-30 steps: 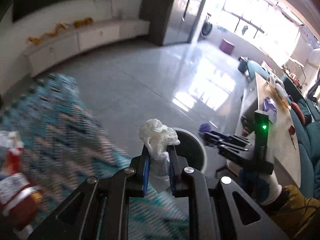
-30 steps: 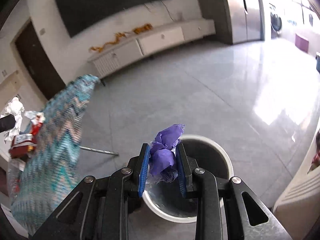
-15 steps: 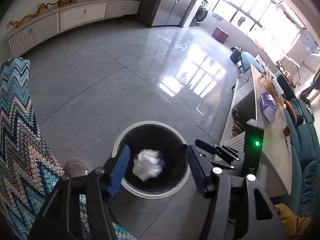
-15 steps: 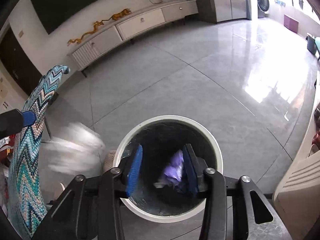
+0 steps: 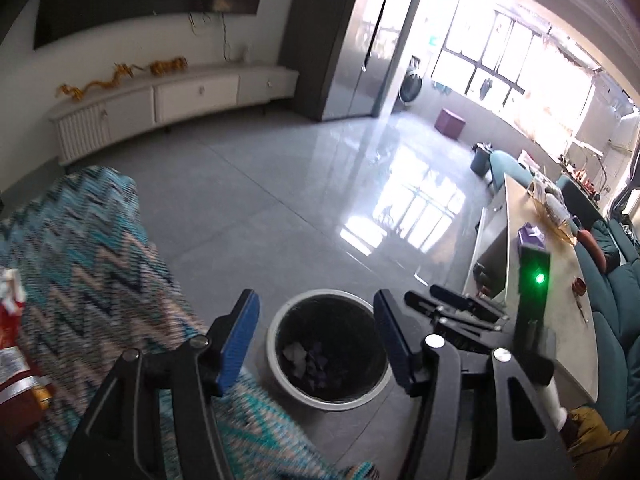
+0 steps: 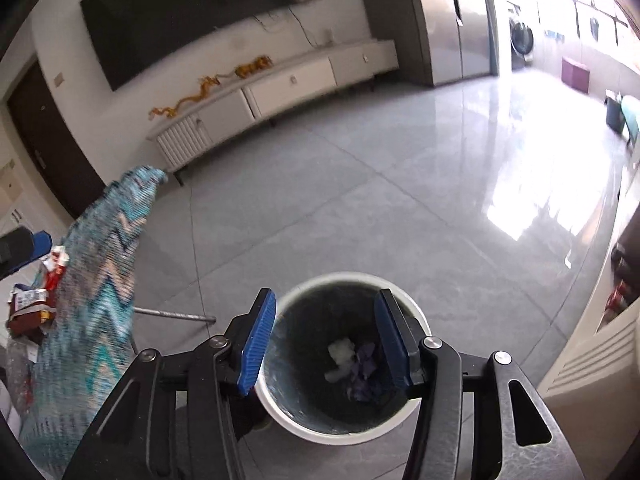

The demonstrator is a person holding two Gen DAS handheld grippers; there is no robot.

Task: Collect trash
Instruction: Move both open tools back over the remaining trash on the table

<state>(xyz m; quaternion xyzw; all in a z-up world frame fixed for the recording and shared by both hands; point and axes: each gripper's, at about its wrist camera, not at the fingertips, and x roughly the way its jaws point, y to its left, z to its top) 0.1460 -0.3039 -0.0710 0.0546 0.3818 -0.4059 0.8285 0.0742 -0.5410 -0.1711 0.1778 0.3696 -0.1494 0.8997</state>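
Note:
A round bin with a white rim stands on the grey floor below both grippers. In its dark inside lie a crumpled white tissue and a purple wad. My left gripper hangs above the bin, open, with nothing between its blue pads. My right gripper is also over the bin with its jaws opening and nothing between them; it shows in the left wrist view too. Red snack wrappers lie at the far left.
A table draped in a teal chevron cloth stands just left of the bin. A long coffee table with small items and a teal sofa fill the right. A metal rod lies on the floor. A white TV cabinet lines the far wall.
Both grippers opened over the bin; the white tissue fell from the left one and the purple wad from the right. Both pieces now lie in the bin, and the grippers have lifted.

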